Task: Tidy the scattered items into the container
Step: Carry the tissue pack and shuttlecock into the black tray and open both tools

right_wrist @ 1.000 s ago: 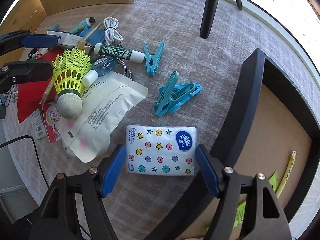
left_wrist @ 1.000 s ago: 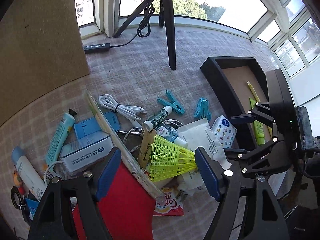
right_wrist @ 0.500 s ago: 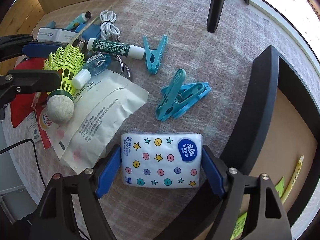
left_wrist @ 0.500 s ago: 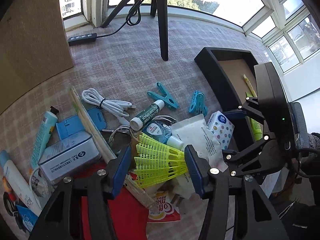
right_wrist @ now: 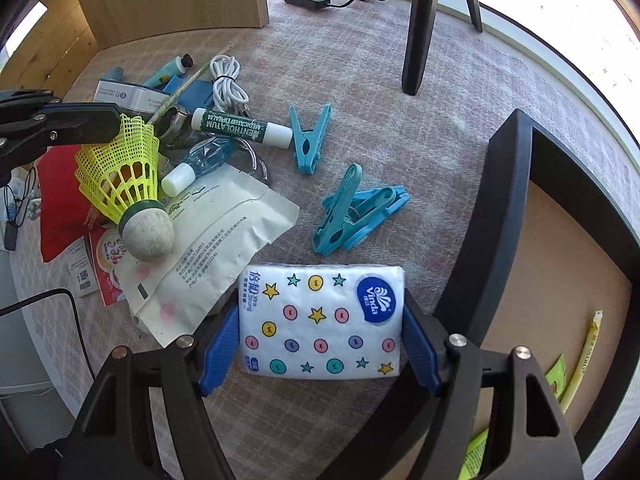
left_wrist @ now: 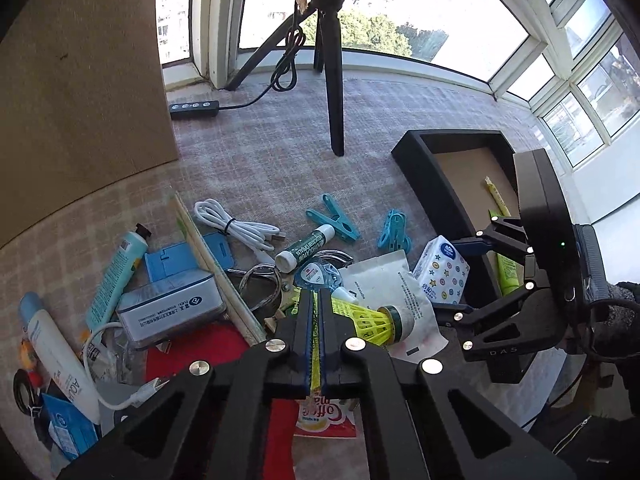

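Note:
My left gripper is shut on the mesh skirt of a yellow shuttlecock, whose cork tip points right over a white pouch. In the right wrist view that shuttlecock hangs tilted from the left gripper. My right gripper is shut on a star-patterned tissue pack, a blue pad pressed on each short end. The black tray with a brown floor lies just right of the pack. The left wrist view shows the tissue pack held beside the tray's near wall.
Teal clothespins, a lip balm tube, a small blue bottle, a white cable, a grey box, tubes and a red cloth lie scattered on the rug. A tripod leg stands behind. Yellow and green sachets lie in the tray.
The left jaws have closed on the shuttlecock's skirt and tipped it up. The right jaws have moved forward around the tissue pack and closed on it.

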`<state>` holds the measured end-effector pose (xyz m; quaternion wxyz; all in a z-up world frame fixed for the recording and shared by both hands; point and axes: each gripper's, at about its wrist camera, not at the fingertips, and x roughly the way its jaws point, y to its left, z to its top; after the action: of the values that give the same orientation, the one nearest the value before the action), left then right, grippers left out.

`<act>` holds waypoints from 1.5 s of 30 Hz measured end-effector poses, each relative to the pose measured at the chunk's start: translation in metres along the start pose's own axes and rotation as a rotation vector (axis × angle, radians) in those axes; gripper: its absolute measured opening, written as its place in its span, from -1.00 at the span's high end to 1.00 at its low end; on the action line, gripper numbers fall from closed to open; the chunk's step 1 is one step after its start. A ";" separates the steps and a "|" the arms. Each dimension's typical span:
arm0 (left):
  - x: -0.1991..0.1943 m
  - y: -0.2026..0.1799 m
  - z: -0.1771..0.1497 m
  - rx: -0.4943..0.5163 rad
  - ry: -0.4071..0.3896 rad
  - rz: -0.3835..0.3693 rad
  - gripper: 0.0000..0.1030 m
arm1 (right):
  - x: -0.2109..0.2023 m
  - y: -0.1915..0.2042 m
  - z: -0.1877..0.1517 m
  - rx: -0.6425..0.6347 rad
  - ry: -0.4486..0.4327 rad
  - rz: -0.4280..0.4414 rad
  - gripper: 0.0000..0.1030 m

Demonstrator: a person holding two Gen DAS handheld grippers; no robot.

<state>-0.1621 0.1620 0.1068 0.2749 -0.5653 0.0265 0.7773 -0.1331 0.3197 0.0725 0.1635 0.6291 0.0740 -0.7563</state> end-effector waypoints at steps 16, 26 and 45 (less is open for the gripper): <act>-0.049 -0.008 0.001 -0.035 -0.137 0.019 1.00 | -0.036 -0.017 -0.010 0.074 -0.142 0.050 -0.37; -0.066 -0.051 0.009 0.015 -0.184 -0.033 1.00 | -0.070 -0.049 -0.029 0.130 -0.228 0.043 -0.37; 0.006 -0.224 0.058 0.202 -0.128 -0.216 1.00 | -0.139 -0.228 -0.142 0.439 -0.303 -0.200 -0.37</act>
<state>-0.1111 0.3744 0.1830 0.4135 -0.4837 0.0257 0.7710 -0.0573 0.5995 0.1588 -0.0428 0.5189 -0.0550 -0.8520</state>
